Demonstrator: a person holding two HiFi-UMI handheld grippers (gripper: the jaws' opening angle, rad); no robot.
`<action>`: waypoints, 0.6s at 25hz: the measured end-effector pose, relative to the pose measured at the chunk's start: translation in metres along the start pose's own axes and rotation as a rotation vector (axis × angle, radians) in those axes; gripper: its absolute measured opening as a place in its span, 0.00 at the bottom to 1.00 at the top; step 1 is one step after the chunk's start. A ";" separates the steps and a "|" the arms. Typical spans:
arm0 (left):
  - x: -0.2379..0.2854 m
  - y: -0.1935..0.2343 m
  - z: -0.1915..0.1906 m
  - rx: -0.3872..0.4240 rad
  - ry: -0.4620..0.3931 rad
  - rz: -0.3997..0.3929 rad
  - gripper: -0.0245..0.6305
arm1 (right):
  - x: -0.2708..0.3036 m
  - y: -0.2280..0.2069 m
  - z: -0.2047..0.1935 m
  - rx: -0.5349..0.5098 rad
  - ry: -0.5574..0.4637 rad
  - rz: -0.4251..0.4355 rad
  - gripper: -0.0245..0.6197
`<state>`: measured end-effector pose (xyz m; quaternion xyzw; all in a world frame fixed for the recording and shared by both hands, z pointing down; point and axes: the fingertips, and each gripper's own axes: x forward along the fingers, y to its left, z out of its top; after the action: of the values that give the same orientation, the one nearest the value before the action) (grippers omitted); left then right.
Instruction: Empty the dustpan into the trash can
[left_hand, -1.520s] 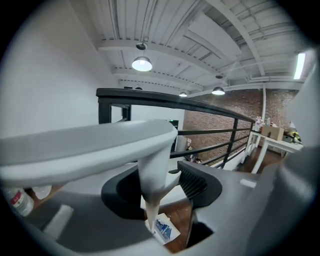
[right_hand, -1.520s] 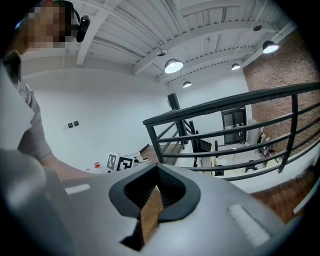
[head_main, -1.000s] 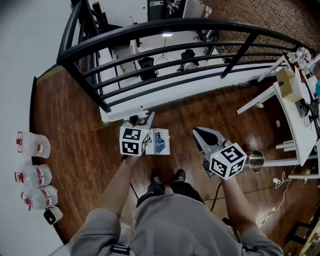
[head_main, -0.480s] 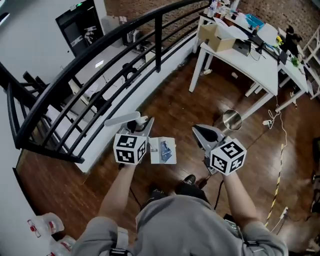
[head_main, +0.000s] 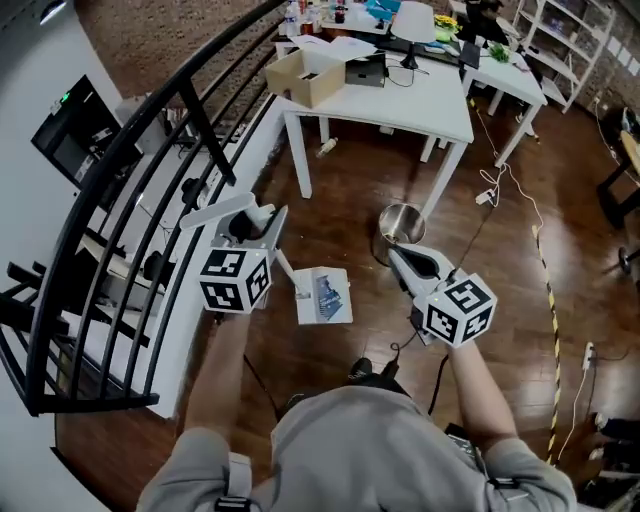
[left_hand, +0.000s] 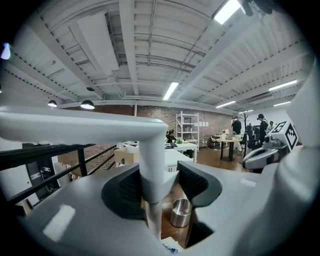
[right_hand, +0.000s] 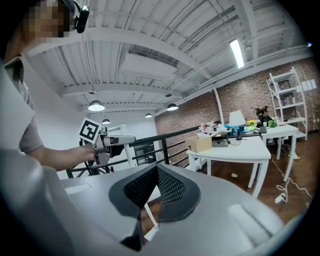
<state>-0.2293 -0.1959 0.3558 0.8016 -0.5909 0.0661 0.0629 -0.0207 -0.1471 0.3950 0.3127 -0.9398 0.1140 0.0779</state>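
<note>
Left gripper (head_main: 258, 228) jaws clamped on the dustpan (head_main: 323, 296) handle. The pan hangs between both grippers with blue scrap inside. Trash can (head_main: 401, 222) sits on the floor by the desk (head_main: 400, 100) leg, apart from the pan. Right gripper (head_main: 405, 262) jaws closed, empty.

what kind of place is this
Likely a loft-style workshop or lab on an upper level: brick wall, a black railing overlooking a lower floor, and a white table cluttered with gear.
</note>
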 end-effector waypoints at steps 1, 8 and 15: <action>0.014 -0.008 0.012 0.005 -0.016 -0.006 0.34 | -0.009 -0.015 0.002 0.003 -0.007 -0.015 0.04; 0.111 -0.071 0.088 0.033 -0.098 -0.105 0.34 | -0.062 -0.106 0.014 0.041 -0.049 -0.148 0.04; 0.210 -0.095 0.130 0.030 -0.168 -0.184 0.34 | -0.076 -0.183 0.010 0.086 -0.052 -0.295 0.04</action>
<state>-0.0733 -0.3889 0.2635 0.8559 -0.5171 0.0014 0.0069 0.1497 -0.2487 0.3987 0.4533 -0.8796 0.1332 0.0563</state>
